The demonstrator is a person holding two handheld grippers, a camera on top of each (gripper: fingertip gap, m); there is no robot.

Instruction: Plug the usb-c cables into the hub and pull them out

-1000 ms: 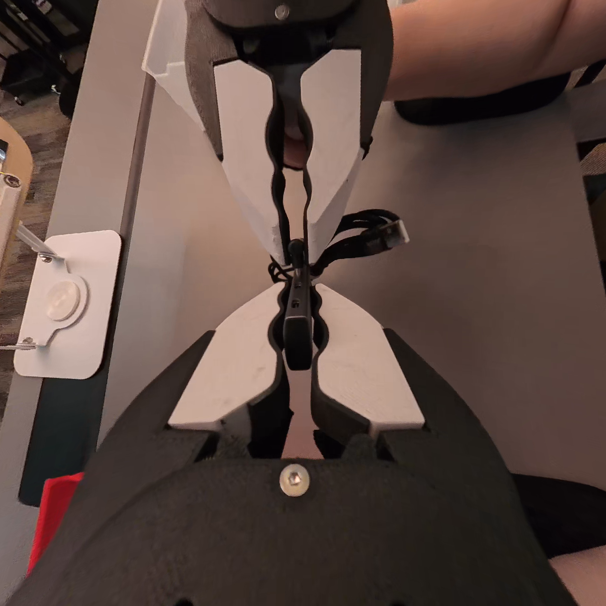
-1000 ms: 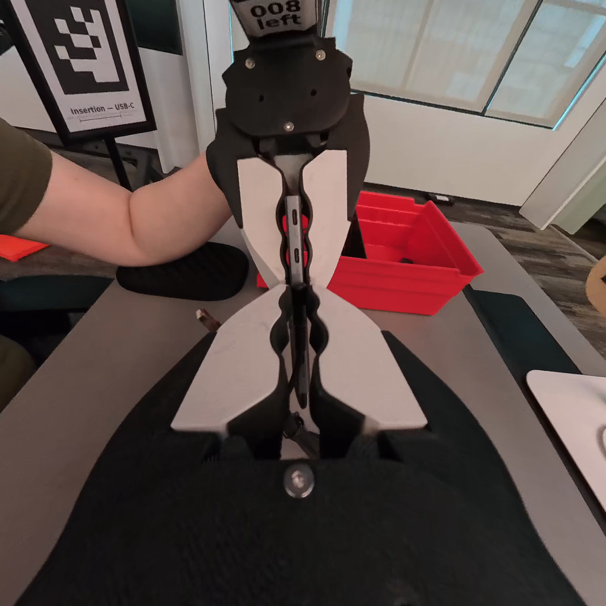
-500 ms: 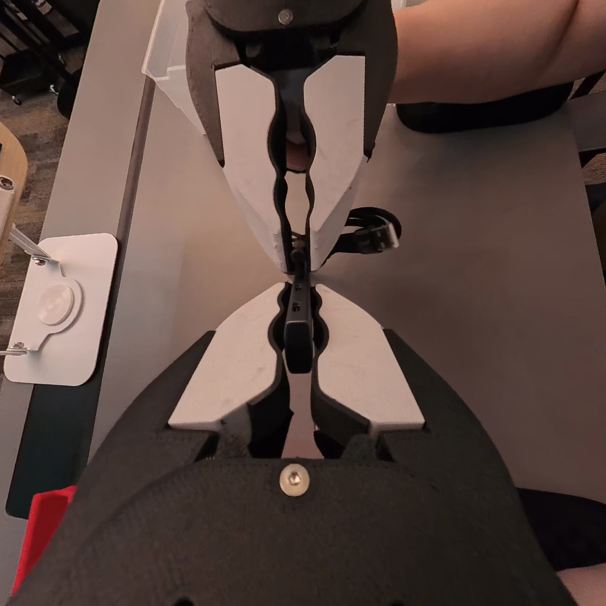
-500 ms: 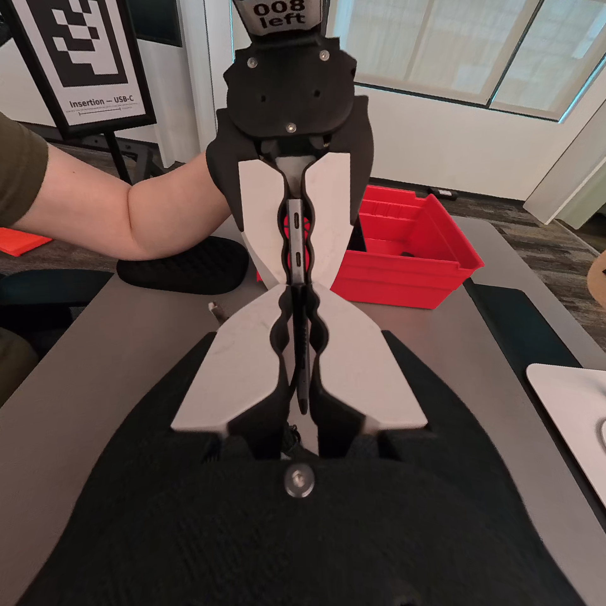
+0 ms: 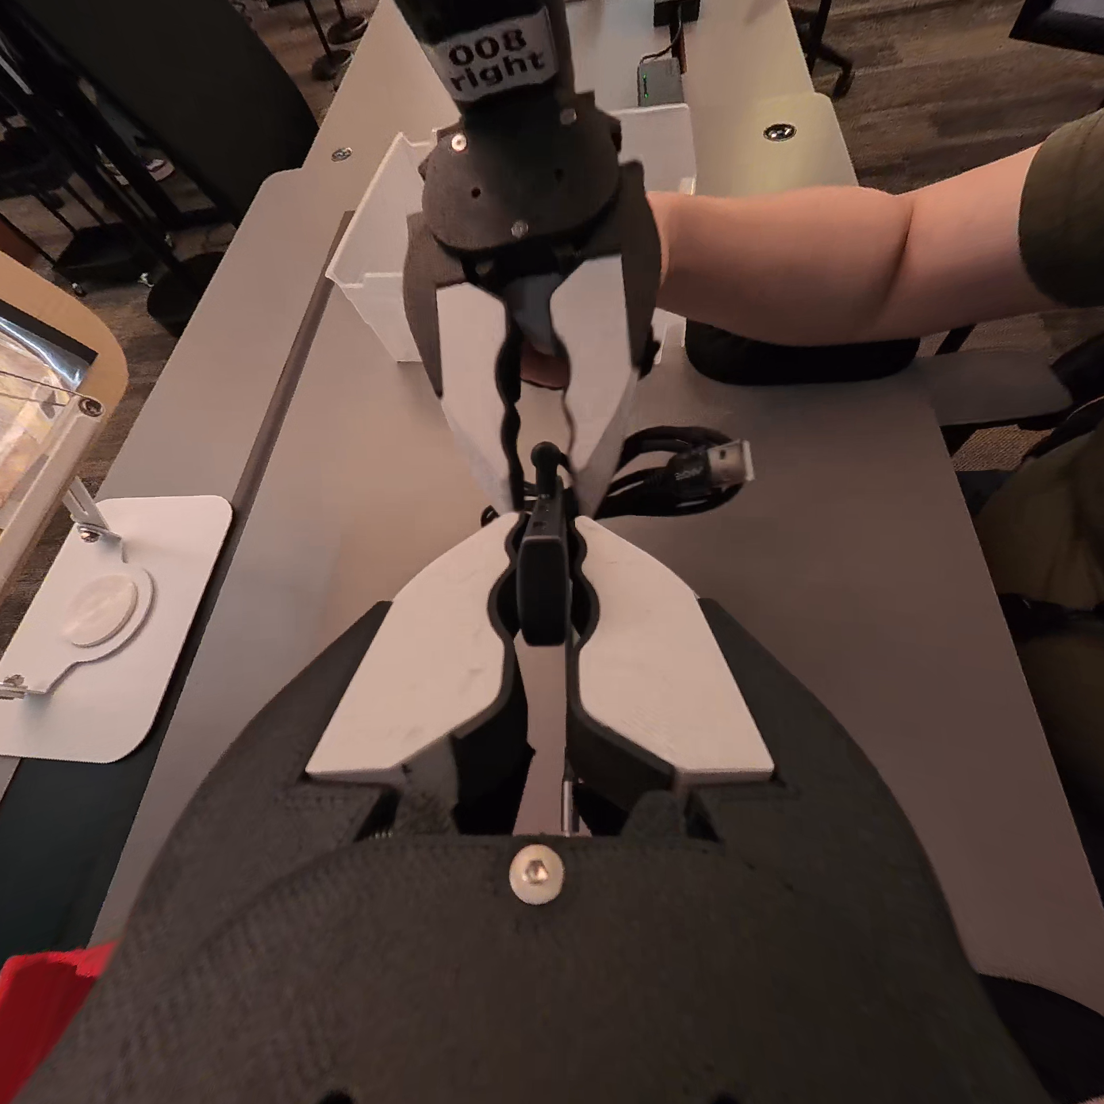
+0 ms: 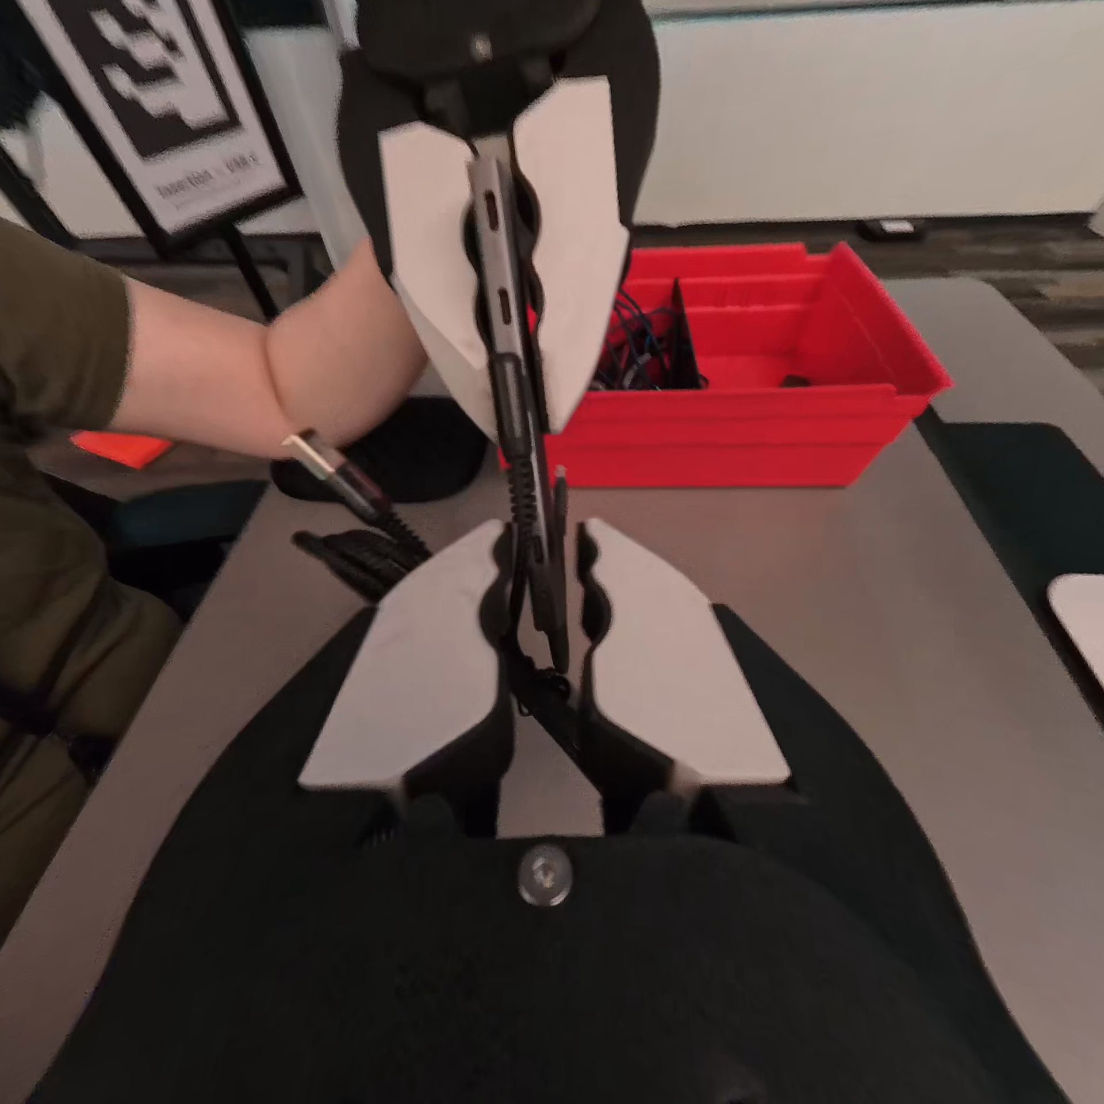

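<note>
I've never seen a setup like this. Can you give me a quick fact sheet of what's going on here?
Setting: grey table, with a person holding both tools
Left gripper: shut on a slim dark hub
Right gripper: facing it, fingers slightly apart around the cable's end
Cable: black, coiled on the table, with its silver plug free
Plugged in: cannot tell
Background: a red bin holding loose cables
</note>
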